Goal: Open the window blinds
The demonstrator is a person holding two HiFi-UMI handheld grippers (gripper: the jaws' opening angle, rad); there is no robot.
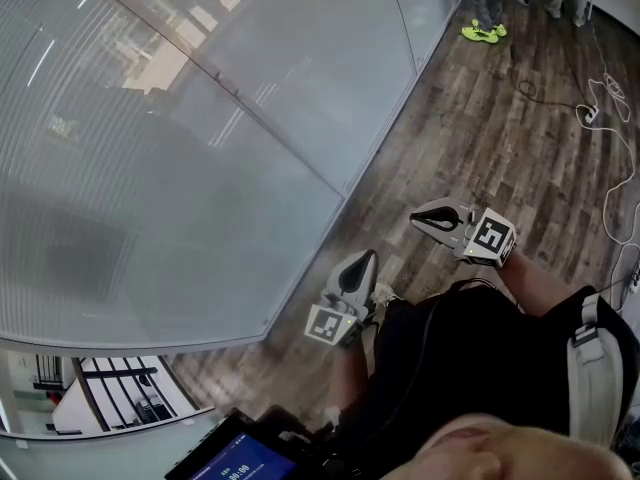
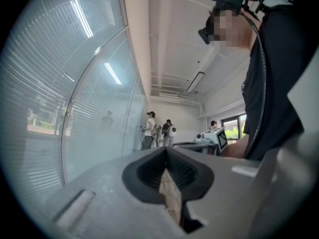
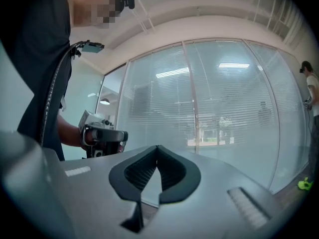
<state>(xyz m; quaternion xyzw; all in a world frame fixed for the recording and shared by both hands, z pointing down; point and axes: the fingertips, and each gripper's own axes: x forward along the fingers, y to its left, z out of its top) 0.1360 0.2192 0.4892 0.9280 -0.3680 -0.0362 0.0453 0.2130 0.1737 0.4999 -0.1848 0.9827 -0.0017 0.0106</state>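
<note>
Blinds (image 1: 150,168) of thin horizontal slats hang lowered across the panes of a curved glass wall (image 1: 380,88), filling the left and upper part of the head view and running down to the wooden floor (image 1: 480,148). The left gripper (image 1: 365,258) is held level in front of the person's waist, close to the foot of the glass but clear of it; in its own view the two pads meet tip to tip with nothing clamped between them. The right gripper (image 1: 420,218) sits just beside it, a little farther from the glass, also level, and its view shows its fingers pressed together and empty, with the slatted panes straight ahead. Neither gripper touches the blinds. A lit screen (image 1: 235,458) shows at the bottom edge of the head view, loose cables (image 1: 610,98) trail over the floor at right, and yellow-green shoes (image 1: 484,32) stand near the top. Other people (image 2: 149,131) stand far down the glass wall in the left gripper view.
</note>
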